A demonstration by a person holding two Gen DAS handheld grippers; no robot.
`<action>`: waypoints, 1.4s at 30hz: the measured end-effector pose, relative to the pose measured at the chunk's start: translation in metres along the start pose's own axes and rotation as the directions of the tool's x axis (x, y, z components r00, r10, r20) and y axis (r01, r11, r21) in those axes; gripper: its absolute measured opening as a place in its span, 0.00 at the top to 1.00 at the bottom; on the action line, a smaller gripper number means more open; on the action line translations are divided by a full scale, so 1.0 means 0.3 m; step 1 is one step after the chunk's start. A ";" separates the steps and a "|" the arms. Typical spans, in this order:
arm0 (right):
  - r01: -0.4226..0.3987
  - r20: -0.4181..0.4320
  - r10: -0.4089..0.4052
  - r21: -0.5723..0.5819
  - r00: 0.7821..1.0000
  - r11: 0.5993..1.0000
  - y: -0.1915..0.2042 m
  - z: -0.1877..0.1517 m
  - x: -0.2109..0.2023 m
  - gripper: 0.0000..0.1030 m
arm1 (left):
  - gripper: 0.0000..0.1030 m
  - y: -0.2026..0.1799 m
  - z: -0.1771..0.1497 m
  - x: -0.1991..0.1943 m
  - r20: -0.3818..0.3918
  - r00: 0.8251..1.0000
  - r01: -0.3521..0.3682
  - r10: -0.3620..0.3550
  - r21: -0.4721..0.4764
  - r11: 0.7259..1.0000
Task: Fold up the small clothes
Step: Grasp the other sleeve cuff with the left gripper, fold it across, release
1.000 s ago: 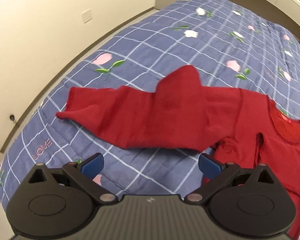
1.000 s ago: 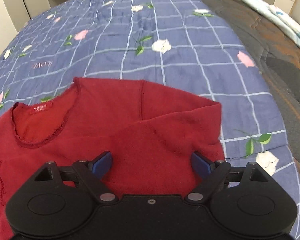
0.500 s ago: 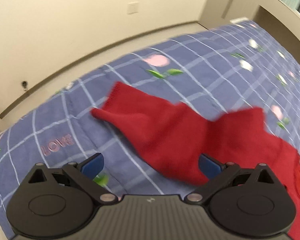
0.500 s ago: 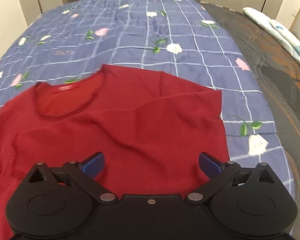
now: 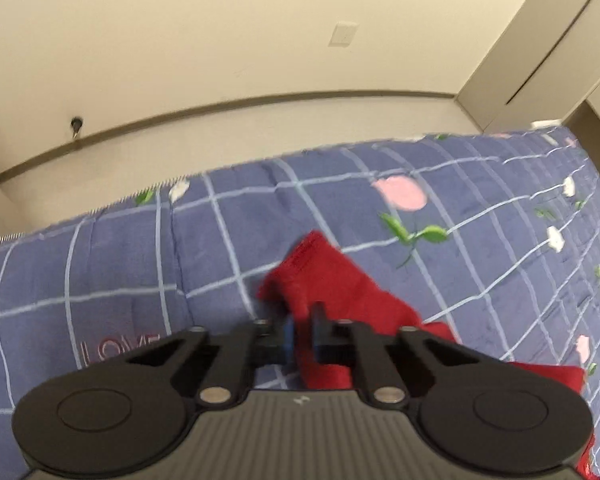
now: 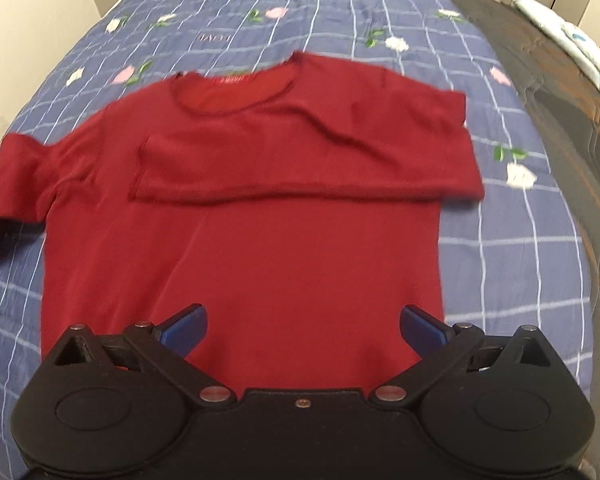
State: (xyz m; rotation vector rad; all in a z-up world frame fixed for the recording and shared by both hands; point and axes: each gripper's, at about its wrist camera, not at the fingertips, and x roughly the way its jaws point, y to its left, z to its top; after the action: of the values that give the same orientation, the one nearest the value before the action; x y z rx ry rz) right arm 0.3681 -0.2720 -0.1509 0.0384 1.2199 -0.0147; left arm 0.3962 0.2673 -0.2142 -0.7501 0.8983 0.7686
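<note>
I am holding my right gripper [image 6: 302, 330] above the lower body of a dark red sweater [image 6: 284, 240], its blue-padded fingers [image 6: 184, 326] standing wide apart with nothing between them. The sweater is lying flat on a blue checked quilt [image 6: 500, 248] printed with flowers. One sleeve is lying folded across the chest below the neckline; the other sleeve [image 6: 8, 184] is stretching out toward the left edge.
</note>
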 end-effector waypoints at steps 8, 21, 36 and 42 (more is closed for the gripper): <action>-0.036 0.012 0.036 0.016 0.999 0.999 0.016 0.001 -0.019 0.01 | 0.97 -0.013 0.071 -0.224 0.215 0.968 0.113 -0.126 0.072 0.991; -0.102 0.054 0.099 0.061 0.994 0.993 -0.023 -0.007 -0.044 0.01 | 0.97 -0.326 0.079 -0.563 0.355 0.787 0.347 -0.504 0.422 0.838; -0.048 0.116 0.030 0.158 0.993 0.986 -0.351 -0.055 -0.127 0.01 | 0.97 -1.016 -0.659 -0.620 -0.052 0.709 0.507 -0.703 0.730 0.458; -0.005 0.103 -0.018 0.211 0.995 0.977 -0.511 -0.115 -0.124 0.01 | 0.98 -1.083 -1.062 -0.493 -0.193 0.772 0.483 -0.606 0.798 0.361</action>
State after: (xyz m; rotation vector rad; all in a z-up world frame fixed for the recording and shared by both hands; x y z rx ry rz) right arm 0.3180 -0.4243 -0.1313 0.2171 1.1097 -0.1508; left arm 0.4805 -0.1979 -0.1418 -0.0955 0.6883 -0.2633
